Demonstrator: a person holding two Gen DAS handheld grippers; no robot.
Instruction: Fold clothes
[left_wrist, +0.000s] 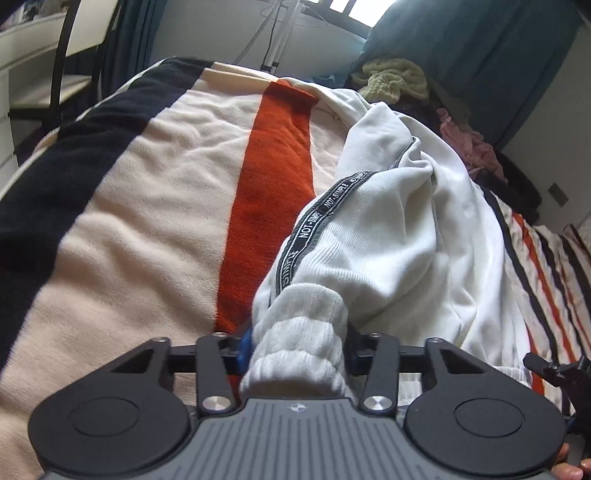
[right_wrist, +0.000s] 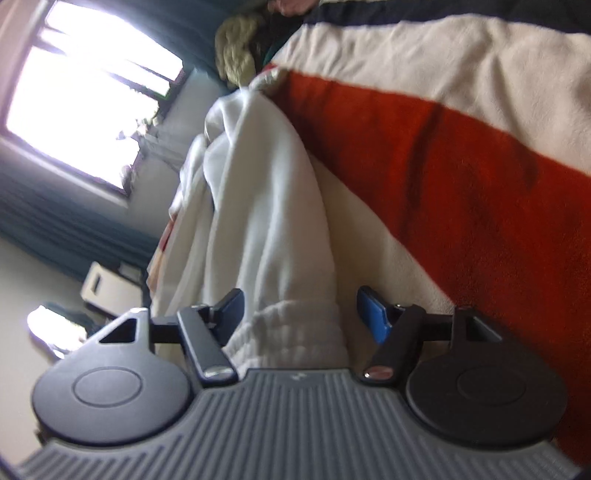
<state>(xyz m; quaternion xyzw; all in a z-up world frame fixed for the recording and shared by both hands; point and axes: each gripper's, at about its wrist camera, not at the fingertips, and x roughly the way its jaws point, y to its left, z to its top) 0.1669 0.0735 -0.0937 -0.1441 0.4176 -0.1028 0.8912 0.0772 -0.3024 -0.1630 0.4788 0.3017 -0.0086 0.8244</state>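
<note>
A white garment (left_wrist: 399, 229) with black "NOT SIMPLE" tape down one side lies bunched on a cream, orange and navy striped blanket (left_wrist: 147, 192). My left gripper (left_wrist: 297, 347) is shut on one of its ribbed cuffs (left_wrist: 299, 332), which is pinched between the blue pads. In the right wrist view another ribbed cuff (right_wrist: 291, 332) of the white garment (right_wrist: 258, 206) sits between the jaws of my right gripper (right_wrist: 303, 310). That gripper is open: the right blue pad (right_wrist: 373, 314) stands clear of the cloth.
More clothes are heaped at the far right of the bed: a yellow-green knit (left_wrist: 391, 79) and a pink piece (left_wrist: 469, 144). A black chair frame (left_wrist: 61, 62) stands to the left, teal curtains (left_wrist: 498, 48) and a window (right_wrist: 85, 99) behind.
</note>
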